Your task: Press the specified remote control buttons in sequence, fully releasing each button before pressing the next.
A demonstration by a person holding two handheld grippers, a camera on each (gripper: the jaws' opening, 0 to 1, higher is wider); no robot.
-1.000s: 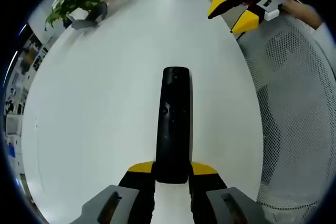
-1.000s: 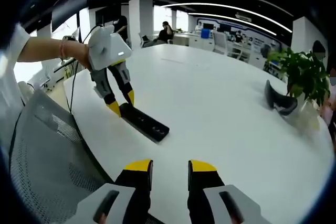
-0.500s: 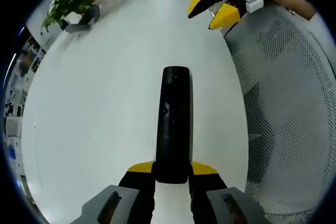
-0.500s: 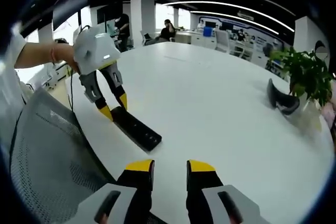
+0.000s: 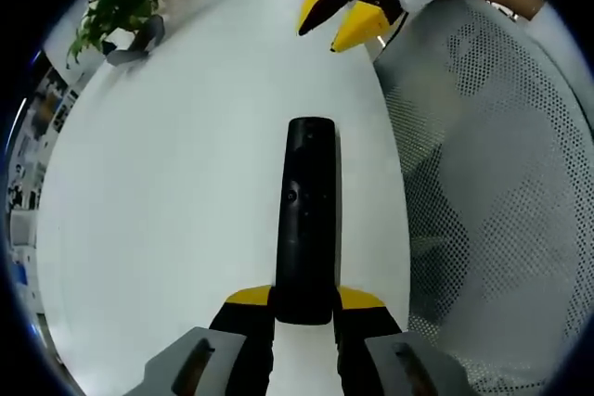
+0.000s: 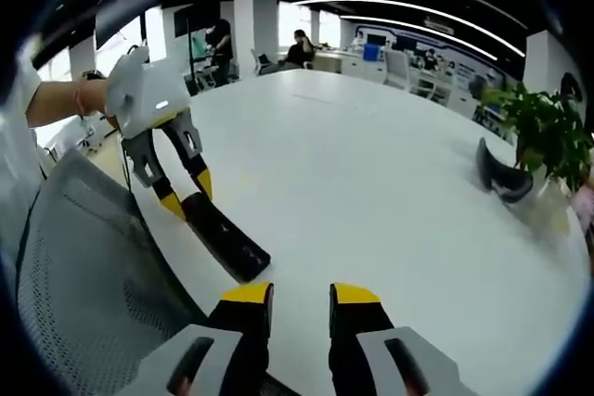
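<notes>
Clamping the remote (image 5: 309,220), left gripper (image 5: 304,299) — right gripper (image 6: 300,295) seemingly parted, holding nothing.

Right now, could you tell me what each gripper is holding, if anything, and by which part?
The left gripper clamps the black remote by its near end. The right gripper is open and holds nothing.

the right gripper (image 6: 299,296) rises from the bottom edge with its yellow-tipped jaws parted above a white table (image 6: 371,173), nothing between them. to the left, the left gripper (image 6: 185,194), held by a hand (image 6: 97,99), clamps the near end of a black remote (image 6: 225,242) by the table's edge, beside a mesh chair back (image 6: 83,275). a potted plant (image 6: 543,136) and what may be a dark headset (image 6: 499,178) sit far right.
</notes>
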